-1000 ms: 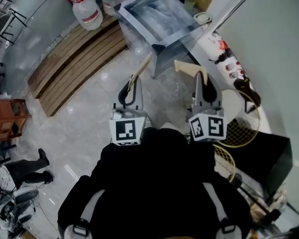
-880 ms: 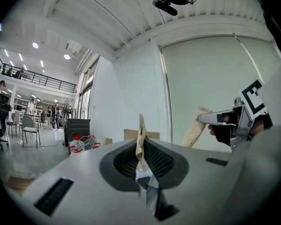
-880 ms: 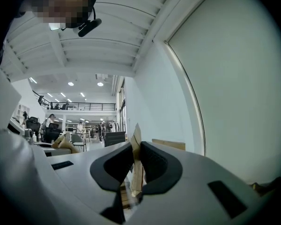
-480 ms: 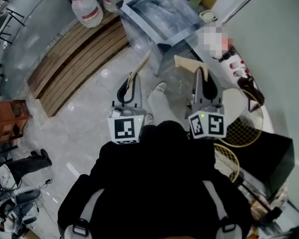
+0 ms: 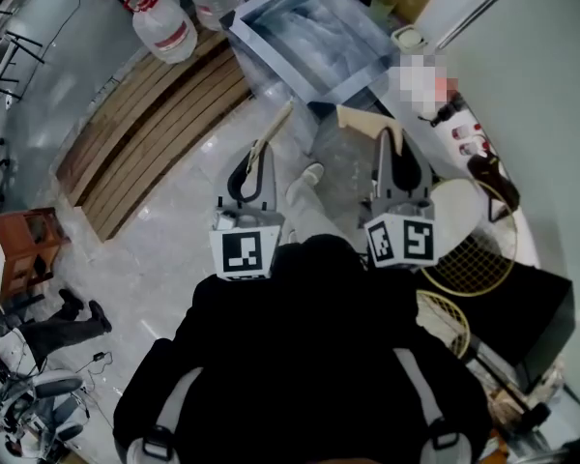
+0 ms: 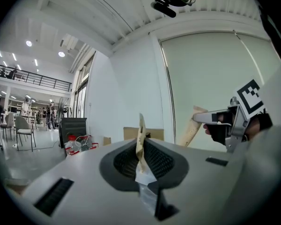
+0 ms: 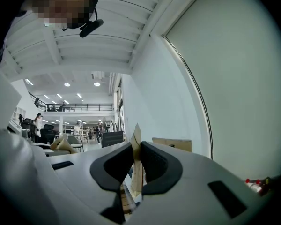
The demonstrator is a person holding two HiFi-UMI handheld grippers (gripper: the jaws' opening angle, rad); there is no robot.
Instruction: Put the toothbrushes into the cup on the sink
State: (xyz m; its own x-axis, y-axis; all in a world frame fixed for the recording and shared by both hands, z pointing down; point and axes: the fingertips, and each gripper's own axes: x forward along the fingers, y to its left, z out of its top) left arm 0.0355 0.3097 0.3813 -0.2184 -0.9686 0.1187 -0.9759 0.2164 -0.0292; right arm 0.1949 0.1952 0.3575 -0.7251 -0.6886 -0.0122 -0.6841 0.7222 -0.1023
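Toothbrush [image 6: 141, 132] in a flat tan card pack: your left gripper [image 6: 141, 159] pinches it edge-on between ribbed black pads [image 6: 165, 163]; your right gripper [image 7: 135, 165] pinches a second toothbrush [image 7: 136, 142].

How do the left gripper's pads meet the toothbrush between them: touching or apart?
Touching. The left gripper view shows the left gripper with both pads pressed on the toothbrush, no gap.

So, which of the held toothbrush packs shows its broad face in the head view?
The right pack, in the right gripper: a wide beige face. The left pack shows only a thin slanted strip.
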